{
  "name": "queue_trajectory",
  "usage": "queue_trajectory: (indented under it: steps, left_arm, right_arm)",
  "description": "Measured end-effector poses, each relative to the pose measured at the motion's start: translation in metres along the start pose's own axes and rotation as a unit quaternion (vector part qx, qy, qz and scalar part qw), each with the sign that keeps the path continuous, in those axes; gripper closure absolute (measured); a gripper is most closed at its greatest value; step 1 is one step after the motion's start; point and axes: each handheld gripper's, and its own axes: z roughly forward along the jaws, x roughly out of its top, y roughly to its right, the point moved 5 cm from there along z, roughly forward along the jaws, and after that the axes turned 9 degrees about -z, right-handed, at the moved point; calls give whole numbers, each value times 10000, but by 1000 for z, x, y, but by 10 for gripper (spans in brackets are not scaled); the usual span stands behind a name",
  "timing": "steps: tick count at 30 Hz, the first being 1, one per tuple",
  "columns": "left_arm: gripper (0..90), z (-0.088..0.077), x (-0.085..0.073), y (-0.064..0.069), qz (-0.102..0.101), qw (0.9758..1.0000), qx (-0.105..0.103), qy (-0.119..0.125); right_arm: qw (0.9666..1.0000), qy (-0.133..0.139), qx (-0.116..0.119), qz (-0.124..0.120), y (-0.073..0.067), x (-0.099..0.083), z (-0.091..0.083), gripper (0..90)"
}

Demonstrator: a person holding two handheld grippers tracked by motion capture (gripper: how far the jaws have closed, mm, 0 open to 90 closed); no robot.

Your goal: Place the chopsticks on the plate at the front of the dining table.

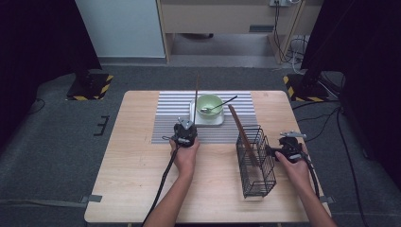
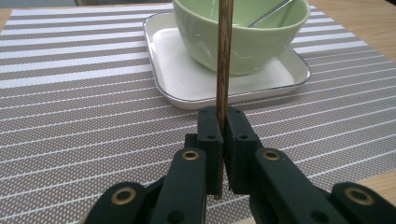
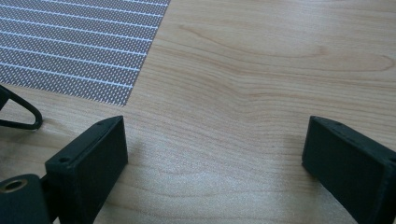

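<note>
One thin dark-brown wooden chopstick [image 2: 224, 56] stands upright, pinched between the fingers of my left gripper [image 2: 223, 140], over the grey-and-white striped woven placemat [image 2: 70, 93]. One more brown stick [image 1: 242, 135] already leans in the black wire-mesh basket [image 1: 257, 163], so I judge the sorting half done. Beyond: smooth pale-green ceramic bowl [image 2: 261, 44] holding a metal spoon [image 1: 218, 105], on a white square tray [image 2: 187, 79]. My right gripper [image 3: 215, 154], fingers spread and empty, hovers over the pale grained wooden worktop [image 3: 261, 60].

Grey carpet floor [image 1: 52, 156], black curtains [image 1: 33, 42], pale wall panel [image 1: 123, 26], hazard-striped stand bases [image 1: 90, 86].
</note>
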Motion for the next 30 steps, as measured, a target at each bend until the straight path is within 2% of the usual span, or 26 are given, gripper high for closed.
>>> queue_trajectory:
  steps: [15, 30]
  left_arm:
    - [857, 8, -5, -2, -238, 9997, 37, -67]
    - [858, 7, -5, -6, -209, 9997, 55, -106]
  right_arm:
    - [10000, -2, -2, 4, 0, 0, 0, 67]
    - [10000, -2, 22, -6, 0, 0, 0, 65]
